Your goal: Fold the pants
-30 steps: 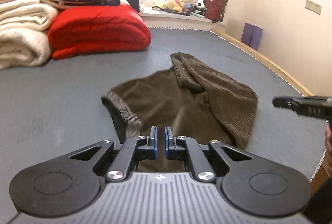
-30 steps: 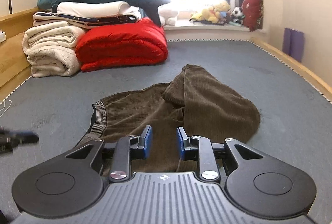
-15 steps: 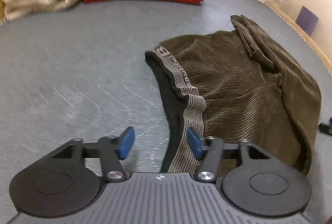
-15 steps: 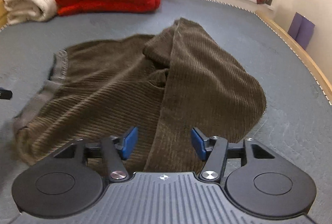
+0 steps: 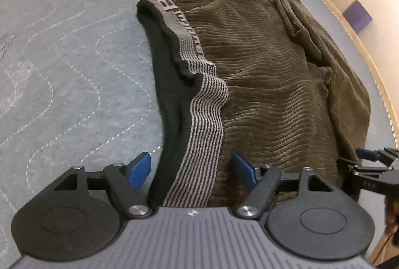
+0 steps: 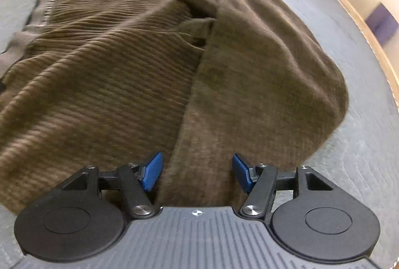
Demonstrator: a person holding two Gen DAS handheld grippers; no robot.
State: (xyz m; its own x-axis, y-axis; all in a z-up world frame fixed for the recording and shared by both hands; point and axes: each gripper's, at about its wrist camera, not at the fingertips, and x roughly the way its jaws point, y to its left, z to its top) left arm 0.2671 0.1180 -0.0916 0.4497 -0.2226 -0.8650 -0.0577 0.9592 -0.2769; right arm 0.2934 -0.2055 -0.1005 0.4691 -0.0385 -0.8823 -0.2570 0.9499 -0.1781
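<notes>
Crumpled olive-brown corduroy pants (image 5: 269, 74) lie on the grey quilted bed (image 5: 62, 49), striped waistband (image 5: 204, 119) nearest the left tool (image 5: 192, 168), long axis probably running left-to-right. Both tools, the right tool (image 6: 197, 173) included, have just been opening wide astride fabric, apparently ready to pinch edges.

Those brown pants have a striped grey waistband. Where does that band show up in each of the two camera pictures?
Left wrist view: the waistband runs up the middle, from between the open left gripper towards the top.
Right wrist view: only a blurred strip of waistband at the far left edge.
Shared landmark: the folded-over pant leg, on the right in both.
</notes>
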